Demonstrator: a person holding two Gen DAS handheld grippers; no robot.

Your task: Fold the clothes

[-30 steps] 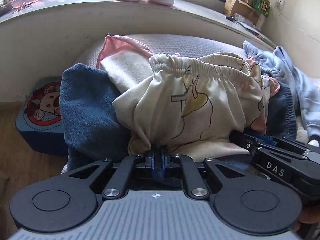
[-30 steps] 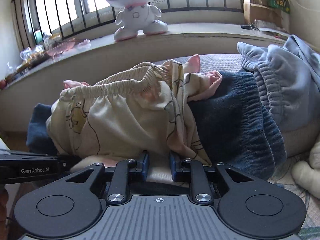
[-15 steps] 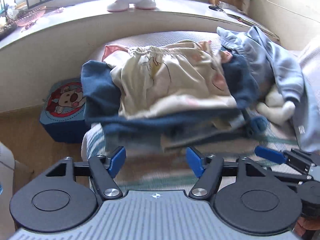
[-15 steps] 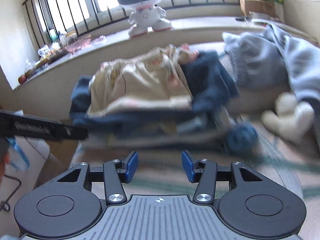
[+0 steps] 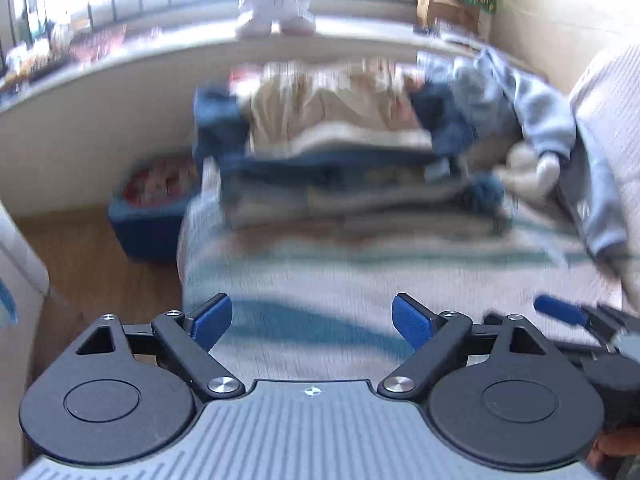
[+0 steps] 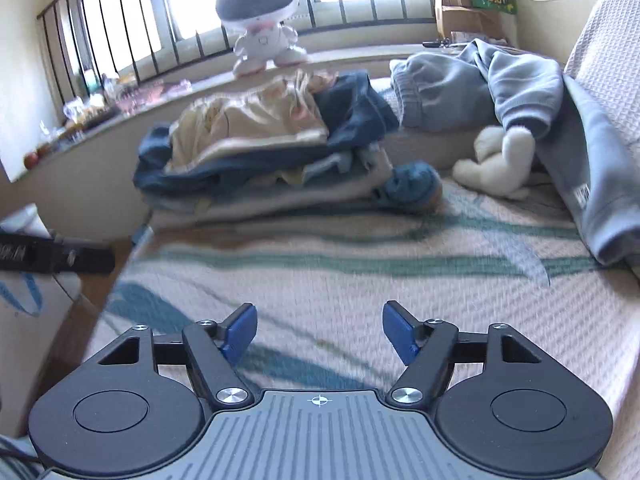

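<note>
Bed [image 6: 360,280], striped cream-and-teal cover, fills the lower half of both views. Its left edge drops to wood floor [image 5: 80,248]. Wide bare stretch of cover lies between the tools and the clothes.

Window ledge [image 6: 168,96] runs behind the bed; white toy robot [image 6: 260,40] stands on it, cardboard boxes [image 6: 468,4] at its right end.

Light-blue sweatshirt [image 6: 520,80] heaped at the far right of the bed, one part trailing down the right side toward the near edge. White plush toy [image 6: 496,160] lies just beside it, touching its cuff.

Stack of folded clothes [image 6: 260,168] sits at the far left end of the bed, near the left edge. Cream printed garment [image 6: 248,124] is on top, resting on a dark-blue garment [image 6: 356,116]; paler layers below. Small blue rolled item [image 6: 412,188] touches the stack's right foot.

Blue box [image 5: 152,208] on the floor left of the bed, below the stack; contents not discernible, left view blurred.

Left tool [image 5: 312,320]: jaws spread wide, gripping nothing, well apart from the stack, over bare cover.

Right tool [image 6: 318,330]: jaws spread wide, nothing between them, over bare cover, well apart from the stack.
</note>
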